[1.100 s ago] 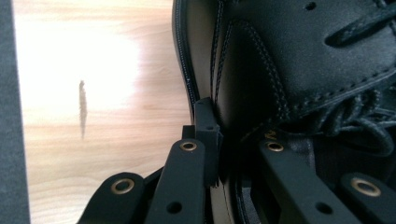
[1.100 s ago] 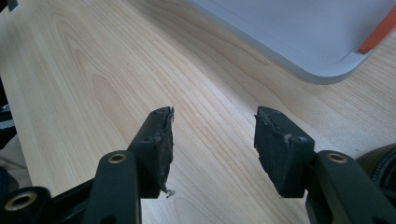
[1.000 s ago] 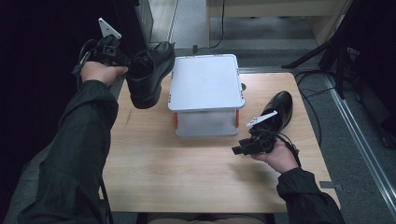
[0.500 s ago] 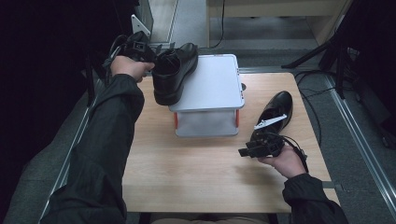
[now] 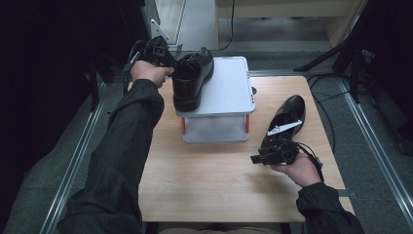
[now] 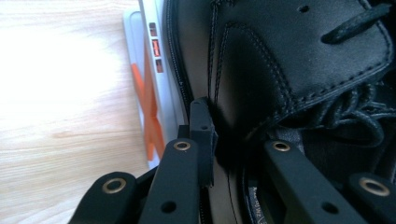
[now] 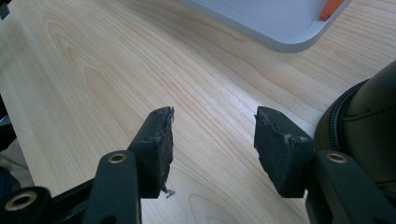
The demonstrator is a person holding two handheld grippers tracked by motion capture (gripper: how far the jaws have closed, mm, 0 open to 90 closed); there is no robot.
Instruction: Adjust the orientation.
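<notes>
A black leather shoe [image 5: 192,80] lies along the left part of a white platform [image 5: 229,92] on the wooden table [image 5: 219,185]. My left gripper [image 5: 165,61] grips its heel collar from the left. In the left gripper view one pad lies against the outside of the shoe [image 6: 289,60] and the other jaw reaches inside it. The jaws of that gripper [image 6: 233,140] have just been opening a little, and the collar is still between them. A second black shoe [image 5: 287,117] lies on the table at the right. Just in front of it my right gripper [image 5: 265,156] hovers open and empty [image 7: 212,140].
The platform [image 6: 149,70] has orange parts on its side. Bare wood lies in front of it and on both sides. Cables run along the table's right edge [image 5: 321,126]. Metal floor rails [image 5: 375,141] flank the table, and a dark stand is at the far right.
My left hand has carried the shoe rightwards and down from beside the table's left edge onto the platform. The right hand has hardly moved.
</notes>
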